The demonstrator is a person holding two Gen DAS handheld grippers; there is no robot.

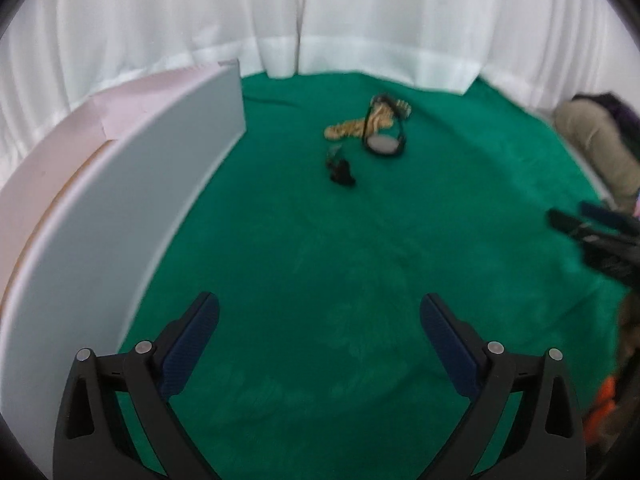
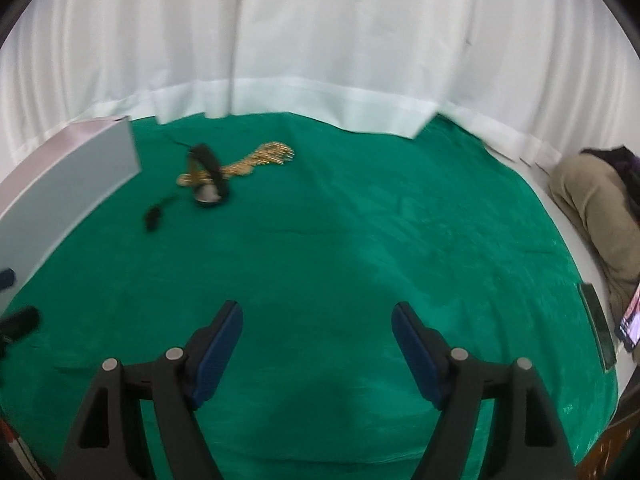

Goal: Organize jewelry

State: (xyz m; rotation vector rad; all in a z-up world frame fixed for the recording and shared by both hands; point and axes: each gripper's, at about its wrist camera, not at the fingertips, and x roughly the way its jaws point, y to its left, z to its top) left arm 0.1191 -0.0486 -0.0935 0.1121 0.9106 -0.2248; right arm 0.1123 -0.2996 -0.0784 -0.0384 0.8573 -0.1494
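While the left wrist view looks down over a worktop covered by a green cloth (image 1: 320, 280), the left gripper (image 1: 319, 320) hangs above bare cloth with its jaws spread wide and nothing between them. Well ahead of it lies the jewelry: a gold chain (image 1: 352, 126) stretched across the cloth, a black-strapped watch (image 1: 384, 142) lying over the chain's right part with its pale face up, and a small dark piece (image 1: 340, 170) just in front of them, too blurred to identify. A white box (image 1: 120, 208) stands along the left edge, apart from the jewelry. At the right edge the other gripper's dark fingers reach in, and a white curtain (image 1: 320, 12) closes off the back.

From the right wrist view, the right gripper (image 2: 318, 326) also hovers over empty cloth, its jaws parted and holding nothing. Chain, watch and dark piece sit far off at the upper left, near the box's far end. Someone in tan trousers (image 2: 596, 208) sits beyond the worktop's right edge.
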